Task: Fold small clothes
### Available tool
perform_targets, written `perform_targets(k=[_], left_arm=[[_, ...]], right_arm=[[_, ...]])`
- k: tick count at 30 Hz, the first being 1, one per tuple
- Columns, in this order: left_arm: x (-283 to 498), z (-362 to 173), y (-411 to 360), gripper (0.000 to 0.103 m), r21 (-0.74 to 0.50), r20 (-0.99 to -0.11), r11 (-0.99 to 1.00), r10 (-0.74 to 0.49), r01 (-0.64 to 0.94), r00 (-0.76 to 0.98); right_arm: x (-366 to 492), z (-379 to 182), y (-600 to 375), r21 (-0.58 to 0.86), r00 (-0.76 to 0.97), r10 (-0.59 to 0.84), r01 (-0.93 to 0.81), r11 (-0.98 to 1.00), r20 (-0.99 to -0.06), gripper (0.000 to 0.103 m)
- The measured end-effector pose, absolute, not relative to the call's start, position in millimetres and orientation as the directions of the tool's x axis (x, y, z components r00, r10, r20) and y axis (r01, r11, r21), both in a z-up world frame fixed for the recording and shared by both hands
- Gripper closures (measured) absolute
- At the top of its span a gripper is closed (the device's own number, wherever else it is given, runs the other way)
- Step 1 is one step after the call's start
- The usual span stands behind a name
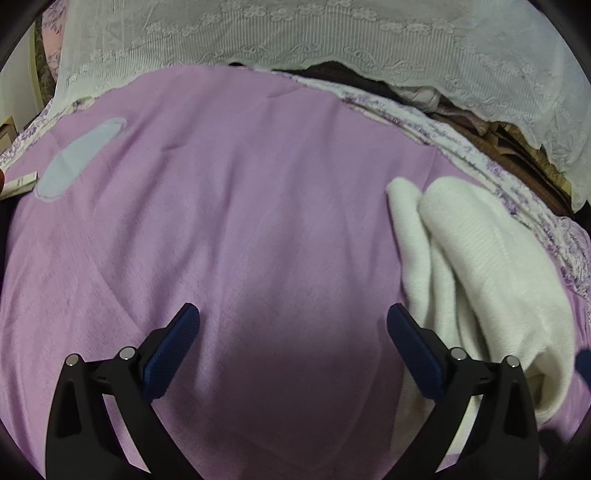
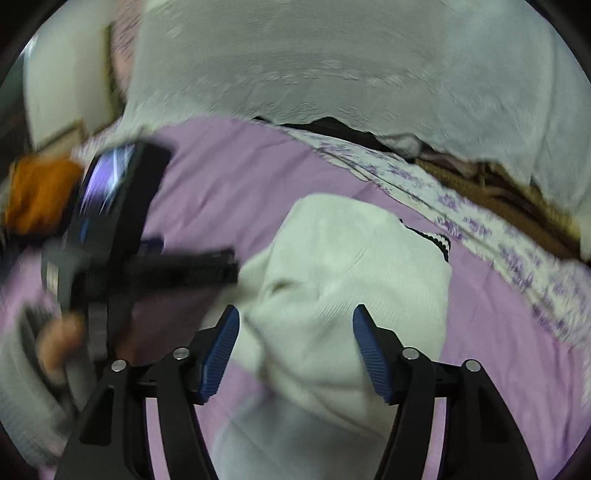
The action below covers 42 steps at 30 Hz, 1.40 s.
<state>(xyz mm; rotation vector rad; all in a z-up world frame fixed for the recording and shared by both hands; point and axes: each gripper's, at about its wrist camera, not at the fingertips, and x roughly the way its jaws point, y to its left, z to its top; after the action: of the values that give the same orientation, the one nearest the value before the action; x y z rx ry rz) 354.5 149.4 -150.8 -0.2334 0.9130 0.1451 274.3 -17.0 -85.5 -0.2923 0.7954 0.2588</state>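
Cream knit garment [image 2: 351, 280] lies bunched on the purple sheet [image 1: 240, 221] of the bed, toward the right side, near the flowered border [image 2: 480, 221]. A dark trim edge [image 2: 432, 240] shows at its far right corner. Left tool [image 1: 293, 345] hangs over bare sheet with jaws spread wide, holding nothing; the garment sits just beside its right finger. Right tool [image 2: 295, 350] is directly above the garment, jaws apart, nothing gripped; the view is blurred. A grey oval patch [image 1: 79, 158] marks the sheet far left. White lace cloth [image 1: 295, 33] drapes behind. The knit looks soft, light and limp, likely to sag and stretch rather than hold shape, and not slippery. Best hold is probably a pinch on hems or corners, one tool to each, to spread it flat before folding.
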Motion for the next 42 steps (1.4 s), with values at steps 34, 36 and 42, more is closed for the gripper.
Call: perform_targets(k=[34, 36, 42], left_arm=[[344, -130, 134, 0.004, -0.164, -0.764, 0.975, -0.028, -0.153, 0.645], [341, -126, 131, 0.004, -0.175, -0.759, 0.974, -0.043, -0.141, 0.649], [341, -106, 108, 0.004, -0.192, -0.737, 0.976, -0.074, -0.103, 0.672]], right_arm=[[256, -128, -29, -0.108, 0.637, 0.216, -0.43, 0.896, -0.74, 0.063], [246, -113, -46, -0.073, 0.646, 0.259, -0.44, 0.895, -0.718, 0.062], [280, -82, -106, 0.012, 0.756, 0.199, -0.245, 0.969, -0.623, 0.059]])
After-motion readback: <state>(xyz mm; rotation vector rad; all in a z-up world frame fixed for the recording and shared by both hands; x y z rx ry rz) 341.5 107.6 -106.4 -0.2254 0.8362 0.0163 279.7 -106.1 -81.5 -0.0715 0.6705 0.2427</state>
